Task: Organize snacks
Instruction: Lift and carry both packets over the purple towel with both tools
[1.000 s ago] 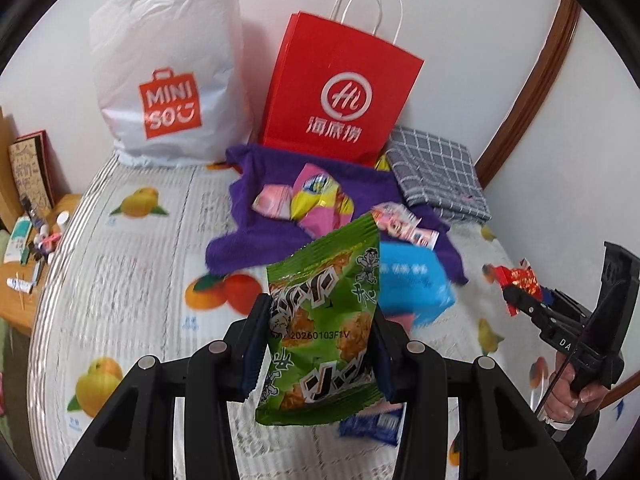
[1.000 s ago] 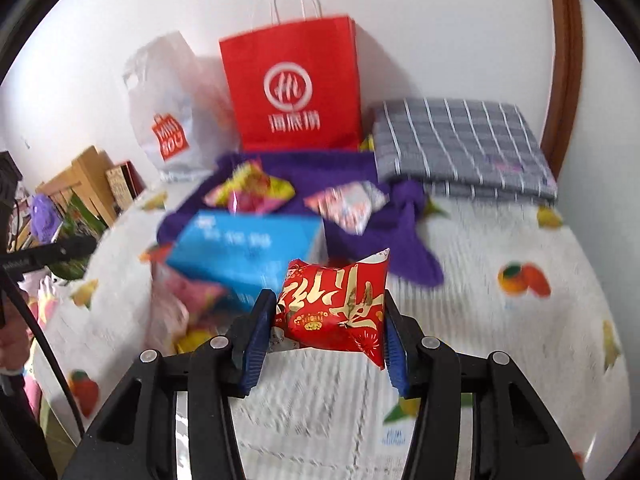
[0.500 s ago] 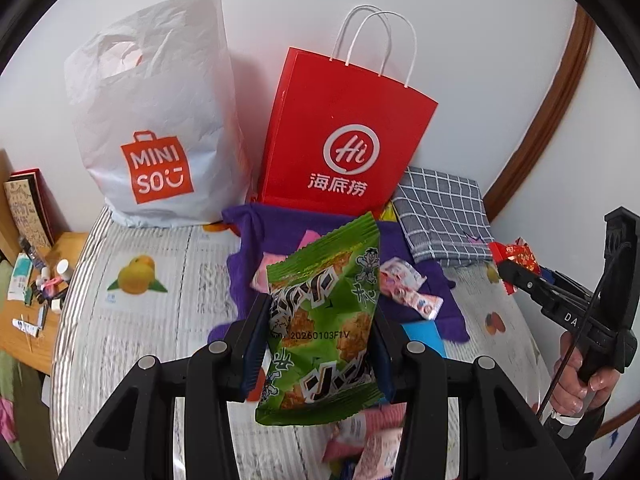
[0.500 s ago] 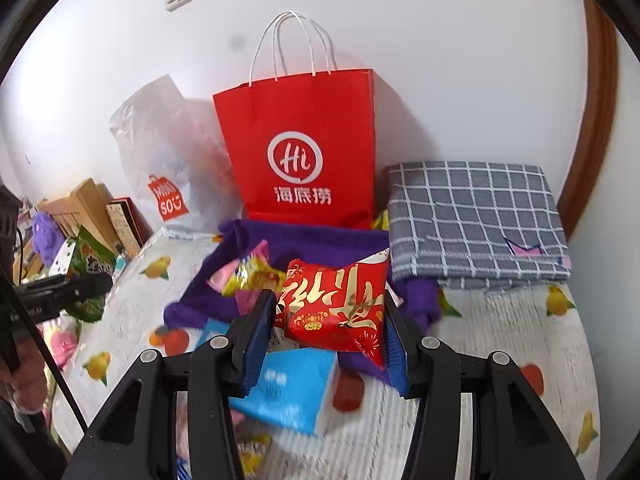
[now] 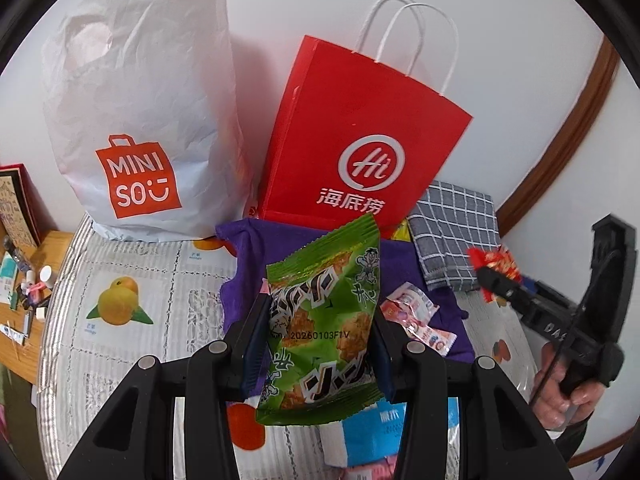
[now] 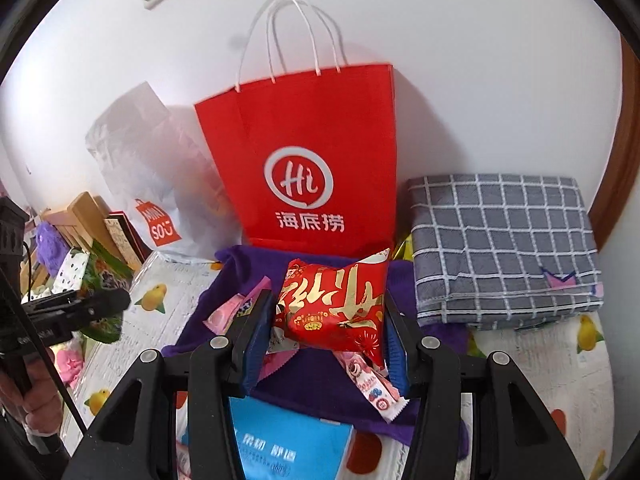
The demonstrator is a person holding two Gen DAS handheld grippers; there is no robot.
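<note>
My left gripper [image 5: 318,344] is shut on a green snack packet [image 5: 324,320] and holds it in the air before the red paper bag [image 5: 360,140]. My right gripper [image 6: 330,320] is shut on a red snack packet with gold lettering [image 6: 334,308], held before the same red bag [image 6: 304,160]. The right gripper [image 5: 500,280] also shows at the right of the left wrist view, and the left gripper [image 6: 100,304] at the left of the right wrist view. Pink snack packets [image 5: 416,316] lie on a purple cloth [image 5: 240,292] below.
A white MINISO plastic bag [image 5: 140,120] stands left of the red bag. A folded grey checked cloth [image 6: 500,248] lies to the right. A blue tissue pack [image 6: 288,444] lies near. The fruit-print cover [image 5: 120,320] spreads left; a wooden side table [image 5: 24,300] holds small items.
Both grippers have moved forward and up towards the red bag, which now looks larger. Each packet stays held.
</note>
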